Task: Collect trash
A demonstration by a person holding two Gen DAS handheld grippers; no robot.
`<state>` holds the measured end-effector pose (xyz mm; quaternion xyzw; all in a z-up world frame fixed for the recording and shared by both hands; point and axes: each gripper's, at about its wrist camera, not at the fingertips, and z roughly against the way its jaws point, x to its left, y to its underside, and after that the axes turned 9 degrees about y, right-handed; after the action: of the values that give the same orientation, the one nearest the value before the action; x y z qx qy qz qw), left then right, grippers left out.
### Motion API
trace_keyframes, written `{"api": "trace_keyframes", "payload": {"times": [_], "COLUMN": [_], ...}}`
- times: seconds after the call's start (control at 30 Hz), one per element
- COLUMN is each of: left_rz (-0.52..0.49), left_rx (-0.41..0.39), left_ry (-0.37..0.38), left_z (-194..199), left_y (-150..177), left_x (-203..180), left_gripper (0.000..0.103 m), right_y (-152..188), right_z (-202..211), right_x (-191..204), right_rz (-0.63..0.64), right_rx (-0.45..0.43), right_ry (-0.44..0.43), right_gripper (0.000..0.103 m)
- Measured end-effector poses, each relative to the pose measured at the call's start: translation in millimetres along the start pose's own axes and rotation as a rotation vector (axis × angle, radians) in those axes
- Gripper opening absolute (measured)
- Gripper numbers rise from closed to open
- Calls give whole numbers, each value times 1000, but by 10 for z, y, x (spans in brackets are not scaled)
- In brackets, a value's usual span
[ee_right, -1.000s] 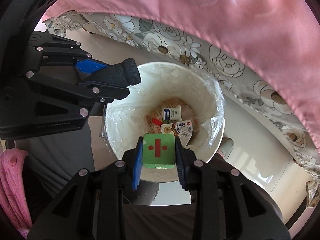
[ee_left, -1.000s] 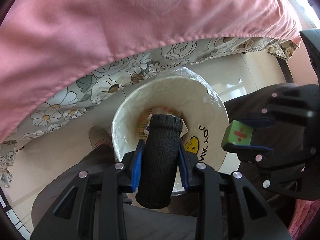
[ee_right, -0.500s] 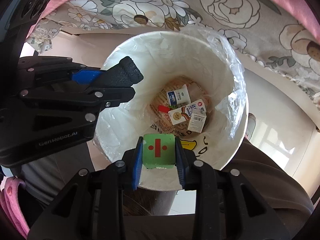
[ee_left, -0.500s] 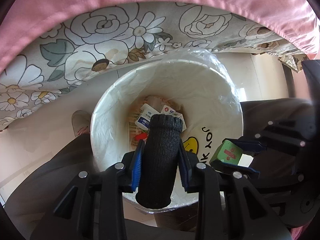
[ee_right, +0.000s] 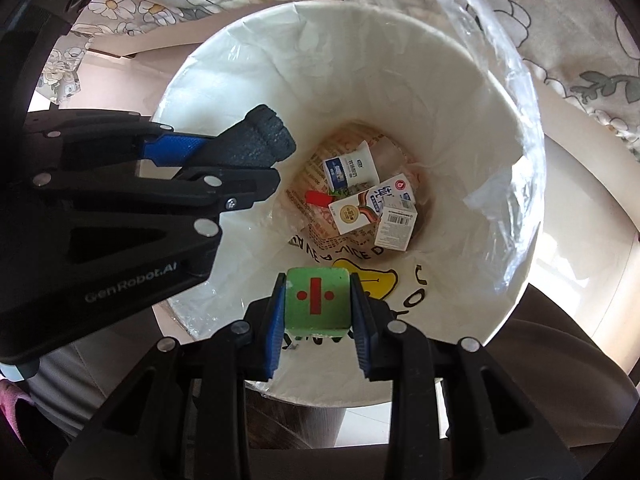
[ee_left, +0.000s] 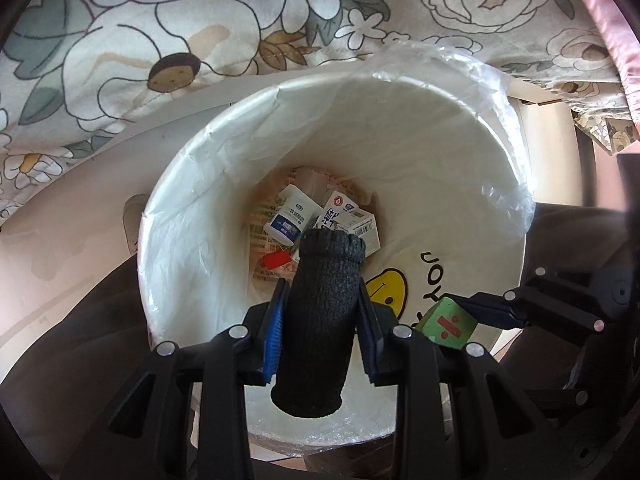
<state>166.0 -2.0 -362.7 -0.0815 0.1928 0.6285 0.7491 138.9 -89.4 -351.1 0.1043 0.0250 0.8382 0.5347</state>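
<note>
Both your grippers hold trash over the open bin.

Your left gripper (ee_left: 320, 320) is clamped on a black foam cylinder (ee_left: 318, 320), your right gripper (ee_right: 316, 306) on a green foam cube (ee_right: 315, 299) (red division sign facing the camera); both point down into the white, bag-lined waste bin (ee_right: 400, 92). Small milk cartons (ee_right: 352, 170) and a barcoded box (ee_right: 396, 226) lie at its bottom. Floral bedding (ee_left: 200, 32) hangs just beyond the rim.

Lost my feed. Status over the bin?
Left claw shut on black foam tube. Right claw shut on green block. Both above lined bin; nothing blocking.
</note>
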Motion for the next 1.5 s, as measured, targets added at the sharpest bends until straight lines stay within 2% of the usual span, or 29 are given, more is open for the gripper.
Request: {"api": "trace_keyframes", "payload": {"times": [0.2,0.3,0.37,0.43,0.5,0.87,1.07,1.23,1.5], "left_rz": [27,34,39,37,35,34,30,9,-84], "left_rx": [38,47,42,36,46,35,8,-38,-155], "left_ry": [-19,2,0,-12,-19,-31,-46,-37,-126], "left_z": [-129,-155,-153,-122,-132,-112,-26,208,807], "left_y": [-37,-36,-27,-15,-10,23,82,159,341], "left_x": [32,47,43,25,18,51,-23,-112,-320], "left_gripper": [35,39,56,61,61,61,61,61,61], "right_y": [-29,-39,-55,-75,-80,-41,59,149,303], "right_z": [-109,-136,-130,-195,-216,-197,-30,172,751], "right_x": [70,78,89,94,92,65,57,89,56], "right_rz": [3,0,-1,-3,-10,-18,7,38,58], "right_rx": [19,20,17,14,15,-5,-36,-85,-201], "right_ry": [10,17,25,28,26,21,42,73,137], "right_gripper": [31,31,32,33,36,36,36,36,36]}}
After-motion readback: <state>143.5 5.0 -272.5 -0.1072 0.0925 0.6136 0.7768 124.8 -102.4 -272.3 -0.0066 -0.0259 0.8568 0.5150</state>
